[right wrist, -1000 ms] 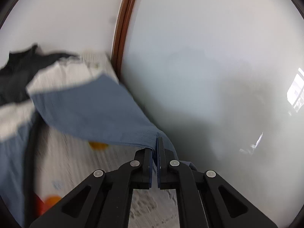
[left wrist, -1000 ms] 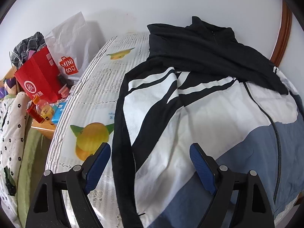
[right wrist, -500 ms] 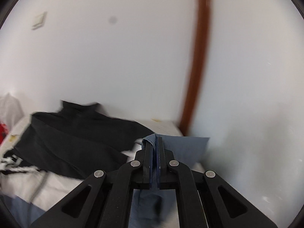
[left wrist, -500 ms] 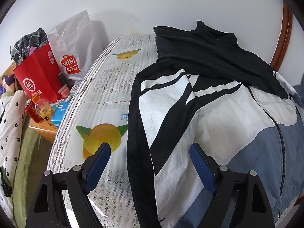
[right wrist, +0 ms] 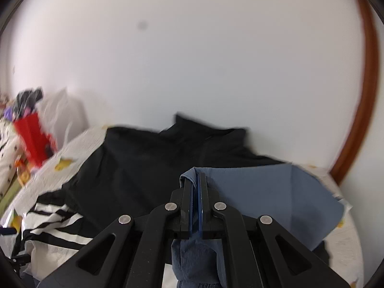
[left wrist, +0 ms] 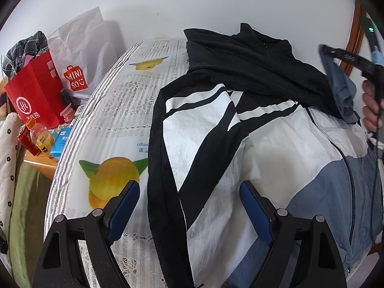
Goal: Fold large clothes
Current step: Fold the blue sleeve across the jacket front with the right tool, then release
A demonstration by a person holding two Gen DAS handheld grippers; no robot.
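Red bag (left wrist: 36, 93), white bag (left wrist: 79, 55) (MINISO), bottle (left wrist: 42, 136).

Jacket (left wrist: 240, 144) hem beyond bottom edge; red bag (right wrist: 33, 139) motion-blurred.

Plenty of open tablecloth (left wrist: 120, 124) left of the jacket (left wrist: 216, 144), reachable between the spread left gripper (left wrist: 189, 206) jaws. Further left, blocked by the red bag (left wrist: 33, 96), white bag (left wrist: 79, 55) and bottles (left wrist: 36, 136). Behind the jacket, just wall (left wrist: 192, 4).
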